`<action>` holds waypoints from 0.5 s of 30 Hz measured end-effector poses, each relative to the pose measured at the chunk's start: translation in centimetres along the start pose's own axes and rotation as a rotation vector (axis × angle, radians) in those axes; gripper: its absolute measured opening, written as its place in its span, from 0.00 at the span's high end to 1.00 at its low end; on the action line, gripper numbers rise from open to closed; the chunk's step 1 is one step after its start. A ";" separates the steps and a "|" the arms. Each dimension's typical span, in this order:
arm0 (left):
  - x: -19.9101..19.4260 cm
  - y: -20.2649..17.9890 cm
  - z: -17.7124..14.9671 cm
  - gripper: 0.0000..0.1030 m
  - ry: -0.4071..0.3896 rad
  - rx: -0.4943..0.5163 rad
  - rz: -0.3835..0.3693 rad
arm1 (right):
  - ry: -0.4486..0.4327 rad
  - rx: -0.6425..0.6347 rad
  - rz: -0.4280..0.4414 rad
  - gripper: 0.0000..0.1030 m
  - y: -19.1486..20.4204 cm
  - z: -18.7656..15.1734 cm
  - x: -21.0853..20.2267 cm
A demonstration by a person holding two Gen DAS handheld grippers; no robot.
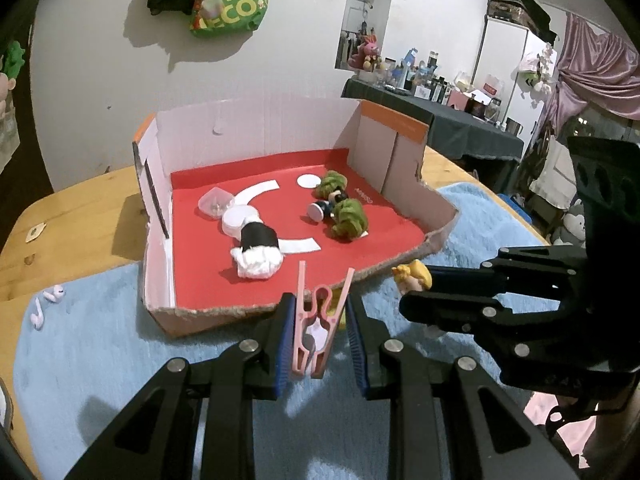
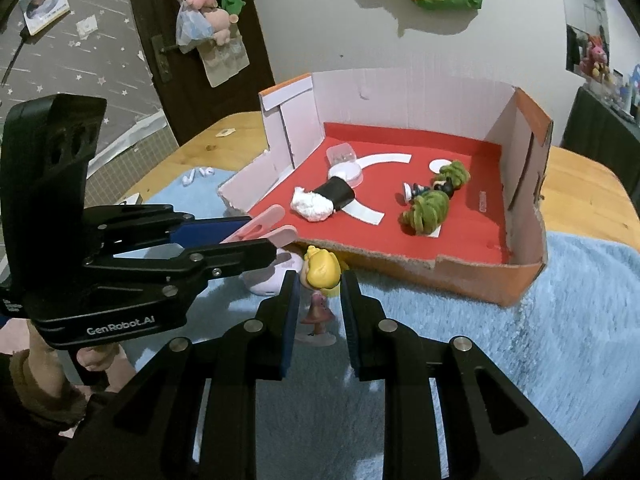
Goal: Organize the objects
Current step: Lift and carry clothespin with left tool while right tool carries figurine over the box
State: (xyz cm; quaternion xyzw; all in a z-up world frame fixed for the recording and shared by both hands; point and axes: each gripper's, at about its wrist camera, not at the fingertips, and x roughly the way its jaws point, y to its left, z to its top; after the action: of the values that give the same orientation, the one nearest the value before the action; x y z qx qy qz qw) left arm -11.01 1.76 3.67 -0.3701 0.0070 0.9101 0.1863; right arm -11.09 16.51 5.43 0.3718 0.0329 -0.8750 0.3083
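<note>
My left gripper (image 1: 320,304) is shut on a pink clothespin (image 1: 316,328), which stands upright between the blue pads just in front of the box's torn front edge. My right gripper (image 2: 320,280) is shut on the head of a yellow-haired figurine (image 2: 321,269); its pink body and base hang down over the blue towel (image 2: 500,340). In the left wrist view the right gripper (image 1: 416,290) comes in from the right with the figurine (image 1: 414,276). In the right wrist view the left gripper (image 2: 260,236) sits at the left with the clothespin (image 2: 262,224).
An open cardboard box (image 1: 260,128) with a red floor holds a black-and-white cloth roll (image 1: 258,250), clear plastic cups (image 1: 216,202) and green fuzzy toys (image 1: 348,220). White earbuds (image 1: 44,306) lie on the towel at the left. A pale case (image 2: 276,276) lies under the left gripper.
</note>
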 end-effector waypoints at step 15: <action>1.4 0.2 2.5 0.74 0.001 0.003 -0.003 | -0.014 0.016 0.008 0.81 -1.4 2.3 0.4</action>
State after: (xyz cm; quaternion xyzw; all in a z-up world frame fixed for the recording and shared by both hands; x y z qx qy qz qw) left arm -13.73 2.40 4.52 -0.3701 0.0082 0.9097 0.1881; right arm -13.55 16.75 6.55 0.3684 0.0221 -0.8765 0.3090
